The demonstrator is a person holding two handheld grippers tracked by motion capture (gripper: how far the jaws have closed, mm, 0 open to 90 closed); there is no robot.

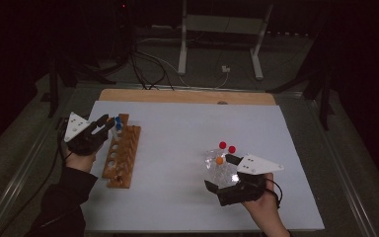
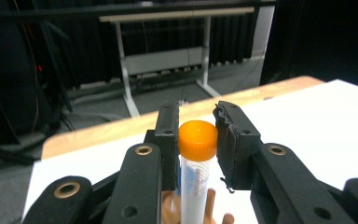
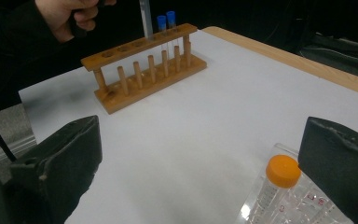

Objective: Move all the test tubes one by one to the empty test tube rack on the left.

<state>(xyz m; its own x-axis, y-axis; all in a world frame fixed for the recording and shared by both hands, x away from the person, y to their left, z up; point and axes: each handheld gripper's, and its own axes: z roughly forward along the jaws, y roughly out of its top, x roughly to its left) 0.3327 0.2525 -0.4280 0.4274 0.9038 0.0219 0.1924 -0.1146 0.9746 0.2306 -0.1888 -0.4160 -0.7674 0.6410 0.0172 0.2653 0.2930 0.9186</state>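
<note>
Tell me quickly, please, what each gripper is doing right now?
Left gripper: closed on an orange-capped tube above the wooden rack.
Right gripper: open, holding nothing, beside another orange-capped tube.

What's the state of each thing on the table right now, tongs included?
Left tongs: shut on the orange-capped clear plastic tube, upright above the rack.
Right tongs: open, nothing gripped, by the tube pile.
Wooden test-tube rack: standing, most holes empty.
Two blue-capped clear tubes: upright in the rack's far end.
Pile of clear tubes with red and orange caps: lying loose on the white sheet.
</note>
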